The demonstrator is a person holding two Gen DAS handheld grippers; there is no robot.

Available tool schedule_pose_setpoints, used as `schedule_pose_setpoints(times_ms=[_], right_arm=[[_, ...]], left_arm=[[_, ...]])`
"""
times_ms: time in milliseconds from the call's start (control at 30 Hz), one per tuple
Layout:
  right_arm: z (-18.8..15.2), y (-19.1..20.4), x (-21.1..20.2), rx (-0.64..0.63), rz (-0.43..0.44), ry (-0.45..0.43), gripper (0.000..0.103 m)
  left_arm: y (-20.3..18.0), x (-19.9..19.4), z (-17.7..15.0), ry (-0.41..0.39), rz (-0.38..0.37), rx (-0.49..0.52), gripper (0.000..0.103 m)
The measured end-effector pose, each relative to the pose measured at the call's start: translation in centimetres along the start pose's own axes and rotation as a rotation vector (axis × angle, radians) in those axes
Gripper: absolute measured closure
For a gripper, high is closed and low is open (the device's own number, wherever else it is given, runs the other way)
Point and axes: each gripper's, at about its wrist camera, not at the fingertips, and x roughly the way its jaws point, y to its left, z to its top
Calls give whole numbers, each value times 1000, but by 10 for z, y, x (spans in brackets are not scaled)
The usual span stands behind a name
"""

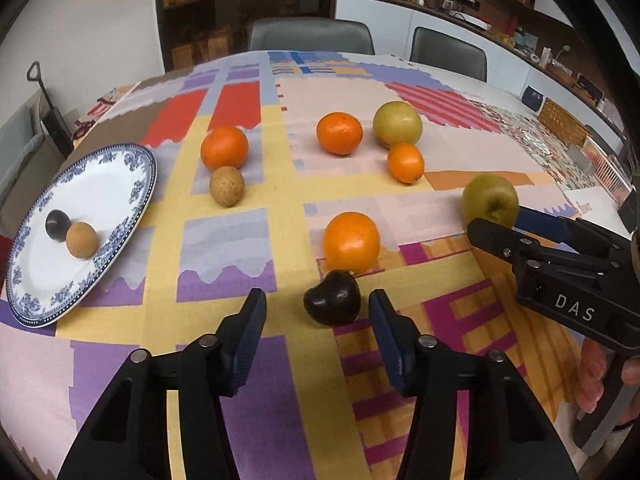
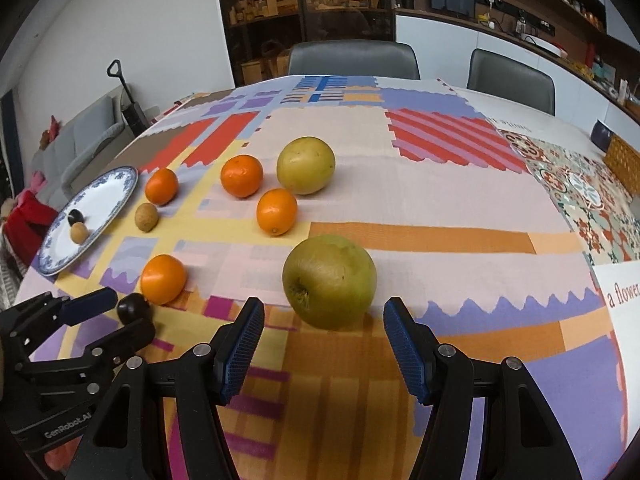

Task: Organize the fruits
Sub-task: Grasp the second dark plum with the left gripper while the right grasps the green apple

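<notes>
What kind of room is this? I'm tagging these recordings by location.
Likely a home dining room: a table under a patchwork tablecloth, grey dining chairs pushed up at its far side, and wall shelving with storage boxes behind. A sofa sits to the left.

"DAS" on right gripper (image 1: 496,220), "GenRobot.AI" on left gripper (image 2: 120,320)

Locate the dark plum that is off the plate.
In the left wrist view, the dark plum lies on the tablecloth between the open left gripper fingers, just before an orange.
</notes>
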Motion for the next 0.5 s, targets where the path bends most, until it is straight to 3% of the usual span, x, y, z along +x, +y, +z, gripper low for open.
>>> schedule_pose_setpoints(times_ms=[133,300,367,500], right_arm=[[3,1,5,-1,-6,-1,40],[3,0,14,-3,-11,15,42],[3,-1,13,0,-9,13,50],[3,-2,14,0,-11,10,53]], left_arm=[[-1,2,2,9,-3,11,61],[-2,2,4,20,-37,11,75],[-2,2,4,22,-36,8,75],[-3,1,3,25,-37,9,75]])
